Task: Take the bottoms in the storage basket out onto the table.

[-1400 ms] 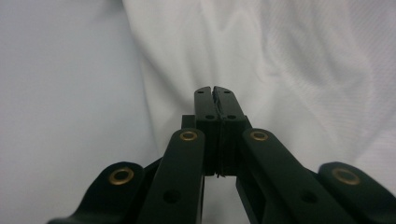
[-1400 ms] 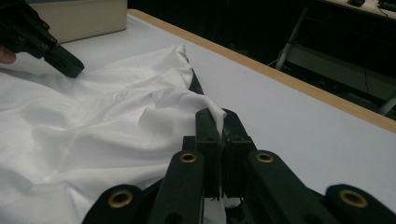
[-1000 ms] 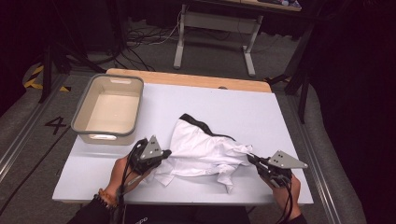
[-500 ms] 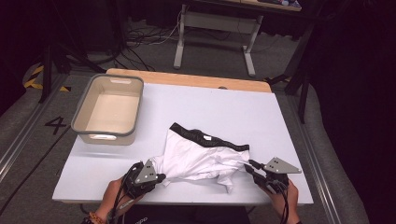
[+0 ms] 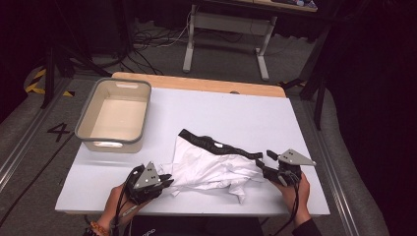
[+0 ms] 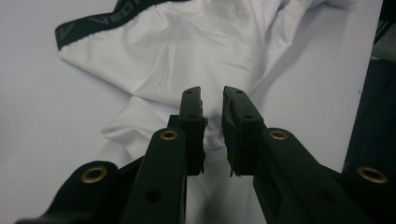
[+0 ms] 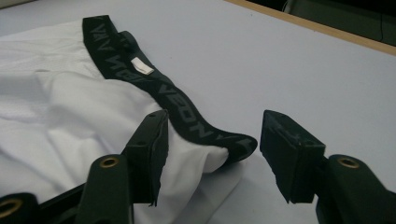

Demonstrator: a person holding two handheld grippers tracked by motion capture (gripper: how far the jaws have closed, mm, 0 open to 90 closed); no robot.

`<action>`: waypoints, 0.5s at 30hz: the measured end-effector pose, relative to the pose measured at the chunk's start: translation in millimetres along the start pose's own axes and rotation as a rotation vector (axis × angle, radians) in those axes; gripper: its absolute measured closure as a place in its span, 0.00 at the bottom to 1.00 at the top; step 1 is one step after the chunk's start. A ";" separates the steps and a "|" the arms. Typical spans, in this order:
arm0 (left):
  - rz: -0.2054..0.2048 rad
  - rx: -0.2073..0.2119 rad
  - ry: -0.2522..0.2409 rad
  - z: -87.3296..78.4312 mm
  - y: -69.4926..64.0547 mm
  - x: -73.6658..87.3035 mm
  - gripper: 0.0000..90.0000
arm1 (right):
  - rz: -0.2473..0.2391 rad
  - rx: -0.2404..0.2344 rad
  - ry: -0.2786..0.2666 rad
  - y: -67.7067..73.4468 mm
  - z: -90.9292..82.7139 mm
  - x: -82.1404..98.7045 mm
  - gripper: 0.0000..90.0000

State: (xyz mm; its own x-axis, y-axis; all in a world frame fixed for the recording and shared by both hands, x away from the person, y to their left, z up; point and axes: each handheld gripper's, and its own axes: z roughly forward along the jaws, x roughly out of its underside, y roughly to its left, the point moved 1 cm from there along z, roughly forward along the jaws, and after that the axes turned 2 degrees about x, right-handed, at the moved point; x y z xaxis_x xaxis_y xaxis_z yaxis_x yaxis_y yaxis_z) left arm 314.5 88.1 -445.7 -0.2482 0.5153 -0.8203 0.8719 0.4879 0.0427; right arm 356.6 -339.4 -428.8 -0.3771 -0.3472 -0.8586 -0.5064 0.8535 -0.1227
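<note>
White cotton underpants with a black elastic waistband (image 5: 216, 164) lie crumpled near the white table's (image 5: 221, 110) front edge. At their 9 o'clock the left gripper (image 6: 212, 109) has just parted narrowly over a fold; at 3 o'clock the right gripper (image 7: 212, 140) has just spread wide beside the waistband end.

White underwear (image 5: 214, 164) with a black waistband (image 5: 219, 145) lettered in grey lies on a pale lilac-white worktop (image 5: 236, 113) with a light wooden far edge, beside a beige tub (image 5: 115, 115) rimmed in grey.
</note>
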 end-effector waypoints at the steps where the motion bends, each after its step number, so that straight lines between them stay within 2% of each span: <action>1: -0.004 -0.020 -0.011 -1.0 3.3 -3.7 0.84 | -0.008 0.004 0.020 -3.9 9.6 -1.3 0.47; 2: -0.009 -0.023 -0.018 -0.5 5.1 -5.6 0.82 | -0.020 0.024 0.036 -5.3 14.3 -1.1 0.47; 3: -0.006 -0.040 -0.020 0.5 6.6 -7.5 0.81 | -0.023 0.015 0.056 -7.0 19.1 -0.6 0.47; 4: -0.006 -0.040 -0.020 0.5 6.6 -7.5 0.79 | -0.023 0.015 0.056 -7.0 19.1 -0.6 0.47; 5: -0.003 -0.061 -0.018 2.1 7.7 -9.4 0.79 | -0.015 -0.003 0.079 -8.9 23.9 0.6 0.46; 6: -0.001 -0.069 -0.013 4.1 9.7 -11.4 0.76 | -0.004 -0.001 0.099 -10.6 28.0 2.4 0.44; 7: -0.005 -0.078 -0.011 6.6 11.8 -13.8 0.67 | 0.026 -0.034 0.128 -12.8 33.1 6.5 0.44; 8: -0.008 -0.089 -0.007 8.9 14.5 -16.4 0.67 | 0.026 -0.034 0.128 -12.8 33.1 6.5 0.44; 9: -0.015 -0.094 -0.008 11.4 17.6 -19.3 0.63 | 0.033 -0.043 0.162 -13.4 36.6 9.3 0.42; 11: -0.031 -0.105 -0.008 17.6 24.4 -25.7 0.60 | 0.041 -0.046 0.173 -13.6 37.7 9.9 0.42; 12: -0.053 -0.118 -0.004 27.4 32.2 -33.8 0.55 | 0.041 -0.051 0.188 -13.3 38.8 10.0 0.43; 15: -0.053 -0.126 0.000 35.2 37.8 -40.4 0.50 | 0.032 -0.060 0.215 -12.5 40.7 10.5 0.45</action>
State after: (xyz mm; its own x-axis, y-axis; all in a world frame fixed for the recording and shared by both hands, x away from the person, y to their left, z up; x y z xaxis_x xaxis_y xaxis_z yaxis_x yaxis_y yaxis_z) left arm 372.4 60.9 -431.0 -0.2929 0.4865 -0.8231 0.7976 0.5991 0.0703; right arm 390.5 -337.9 -456.5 -0.5473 -0.4004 -0.7349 -0.5343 0.8431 -0.0615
